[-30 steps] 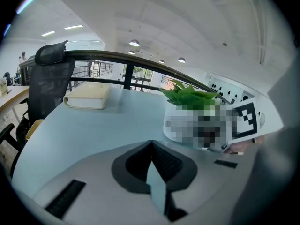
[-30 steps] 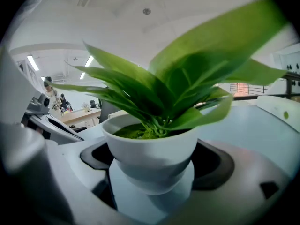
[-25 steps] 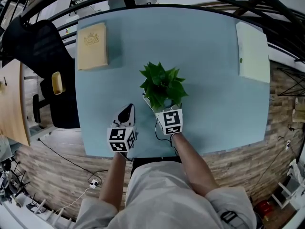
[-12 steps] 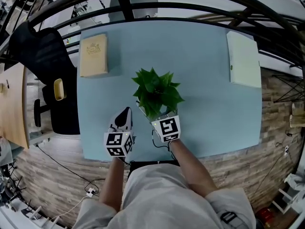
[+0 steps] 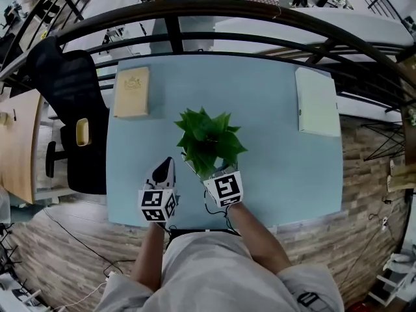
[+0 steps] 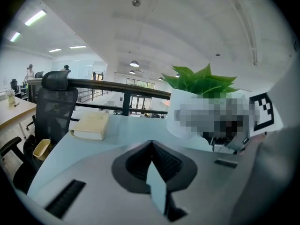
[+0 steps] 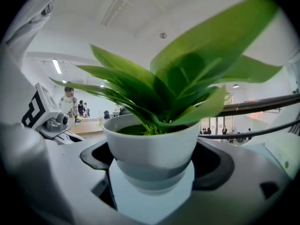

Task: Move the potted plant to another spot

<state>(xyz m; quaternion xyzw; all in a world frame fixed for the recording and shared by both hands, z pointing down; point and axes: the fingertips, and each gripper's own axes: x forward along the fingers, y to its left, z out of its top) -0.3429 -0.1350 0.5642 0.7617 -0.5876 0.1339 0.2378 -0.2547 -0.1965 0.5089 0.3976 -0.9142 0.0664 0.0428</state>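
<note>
The right claw is closed around the white pot. One jaw presses on each side of the pot's lower half, so the pot fills the space between them. The left claw has its jaws together and holds nothing; it points forward over the near part of the bench.

The bench is light blue and mostly bare. A black chair stands beside its left edge. The plant is in the middle of the near half and stands upright, with its leaves spreading over the right claw. I cannot tell whether the pot rests on the bench or is a little above it.

A pale book lies at the far right and a tan book at the far left, both well apart from the plant.

The pot is straight ahead of the right claw and already in its hold, with its long axis vertical. In my judgement the right hand must carry it level to one of the bare areas. The left claw is just beside it on the left, not touching.
</note>
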